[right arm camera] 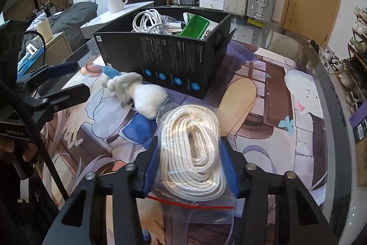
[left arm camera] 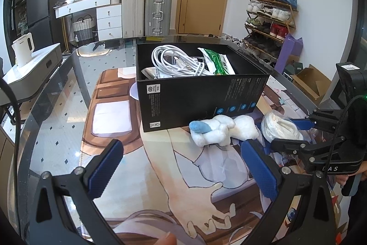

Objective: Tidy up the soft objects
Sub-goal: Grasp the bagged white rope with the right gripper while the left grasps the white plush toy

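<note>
A black box [left arm camera: 201, 93] stands on the printed mat and holds a white cable coil [left arm camera: 176, 61] and a green packet [left arm camera: 218, 60]; the box also shows in the right wrist view [right arm camera: 165, 61]. A white plush toy with a blue tip [left arm camera: 220, 130] lies in front of the box, also in the right wrist view [right arm camera: 137, 91]. My right gripper [right arm camera: 191, 160] is shut on a clear zip bag of white rope [right arm camera: 192, 148], just right of the plush [left arm camera: 281, 129]. My left gripper [left arm camera: 183, 167] is open and empty, short of the plush.
The printed mat [left arm camera: 160, 176] covers a glass table [left arm camera: 52, 130]. A white kettle [left arm camera: 23, 49] stands on a side unit at left. Suitcases [left arm camera: 146, 13], a door and a shoe rack [left arm camera: 270, 20] are behind. A cardboard box [left arm camera: 309, 82] is on the floor at right.
</note>
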A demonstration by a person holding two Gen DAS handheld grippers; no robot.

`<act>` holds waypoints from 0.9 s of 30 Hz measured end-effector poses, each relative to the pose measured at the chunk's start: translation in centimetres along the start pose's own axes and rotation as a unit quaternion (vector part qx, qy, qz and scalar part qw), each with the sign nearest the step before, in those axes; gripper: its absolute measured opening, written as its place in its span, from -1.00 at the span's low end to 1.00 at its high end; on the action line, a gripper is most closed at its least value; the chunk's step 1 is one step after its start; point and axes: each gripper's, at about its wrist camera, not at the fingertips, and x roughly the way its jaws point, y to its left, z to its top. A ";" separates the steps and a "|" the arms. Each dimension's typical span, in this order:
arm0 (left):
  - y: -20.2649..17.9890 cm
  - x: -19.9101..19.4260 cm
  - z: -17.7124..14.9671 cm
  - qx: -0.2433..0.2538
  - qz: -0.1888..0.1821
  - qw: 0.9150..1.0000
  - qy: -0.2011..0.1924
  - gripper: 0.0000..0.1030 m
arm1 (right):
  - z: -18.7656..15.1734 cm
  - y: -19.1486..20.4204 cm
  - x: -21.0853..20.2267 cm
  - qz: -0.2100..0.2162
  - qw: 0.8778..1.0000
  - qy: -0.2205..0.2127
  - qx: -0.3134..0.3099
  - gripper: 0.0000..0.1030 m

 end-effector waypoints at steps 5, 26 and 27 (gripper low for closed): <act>-0.1 0.3 0.0 0.004 0.001 1.000 0.005 1.00 | 0.0 -0.1 -0.5 0.007 1.000 -0.008 0.005 -0.11; -3.4 2.7 1.6 0.048 -0.001 0.998 0.051 0.96 | 0.1 -1.2 -2.9 0.020 0.998 -0.049 0.030 -0.11; -3.6 3.0 1.6 0.054 -0.001 0.997 0.055 0.96 | 0.1 -1.2 -3.0 0.020 0.998 -0.049 0.029 -0.11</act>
